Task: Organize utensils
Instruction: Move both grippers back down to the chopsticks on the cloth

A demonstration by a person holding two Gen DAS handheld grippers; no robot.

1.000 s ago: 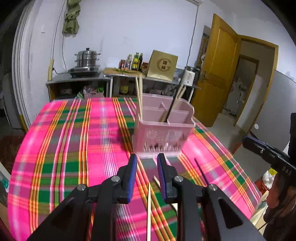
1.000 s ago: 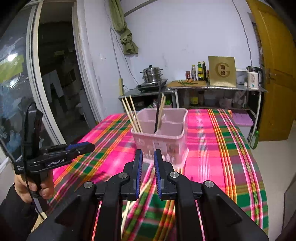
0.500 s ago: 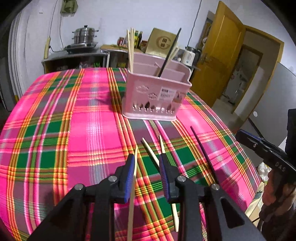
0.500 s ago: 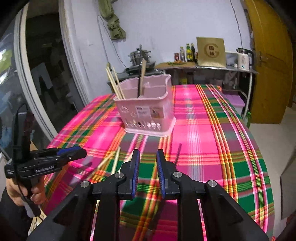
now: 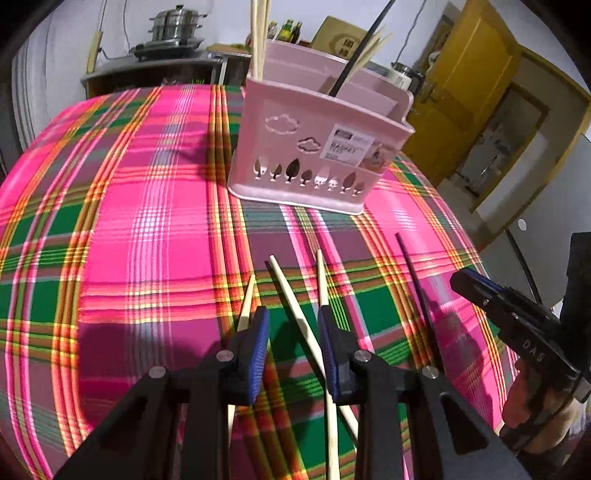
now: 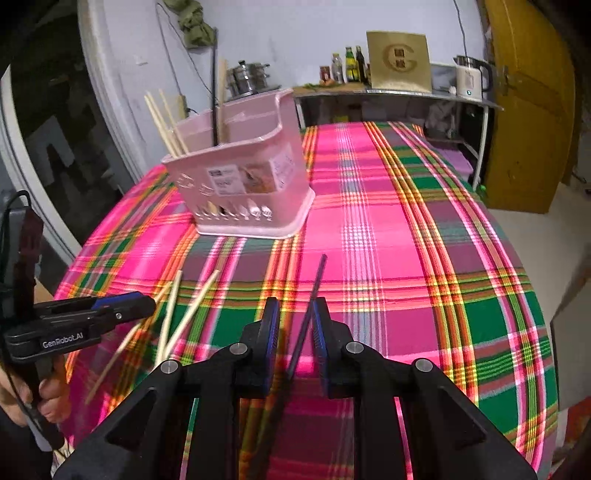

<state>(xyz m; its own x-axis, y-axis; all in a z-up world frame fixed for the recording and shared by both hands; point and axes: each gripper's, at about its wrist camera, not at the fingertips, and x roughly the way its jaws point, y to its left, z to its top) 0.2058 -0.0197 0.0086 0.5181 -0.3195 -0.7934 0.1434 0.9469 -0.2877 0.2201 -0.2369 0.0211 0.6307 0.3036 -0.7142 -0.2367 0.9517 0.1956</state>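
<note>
A pink utensil basket (image 5: 317, 147) (image 6: 240, 184) stands on the plaid tablecloth and holds wooden chopsticks and a black one. Three wooden chopsticks (image 5: 295, 314) (image 6: 192, 310) lie loose on the cloth. A dark chopstick (image 5: 413, 280) (image 6: 314, 291) lies to their right. My left gripper (image 5: 293, 325) is open low over the wooden chopsticks, with one between its jaws. My right gripper (image 6: 293, 314) is open, its jaws straddling the dark chopstick. Each gripper shows in the other's view: the right gripper at the right edge (image 5: 517, 317), the left gripper at the left edge (image 6: 81, 317).
The table (image 6: 406, 240) drops off at the near and side edges. A counter (image 6: 388, 92) with bottles, a box and a kettle stands behind, beside a yellow door (image 6: 528, 110). A steel pot (image 5: 177, 26) sits on a stove at the back.
Both grippers have dropped lower and closer to the cloth. The left one now has a wooden chopstick between its jaws, the right one the dark chopstick. Both jaws have opened wider.
</note>
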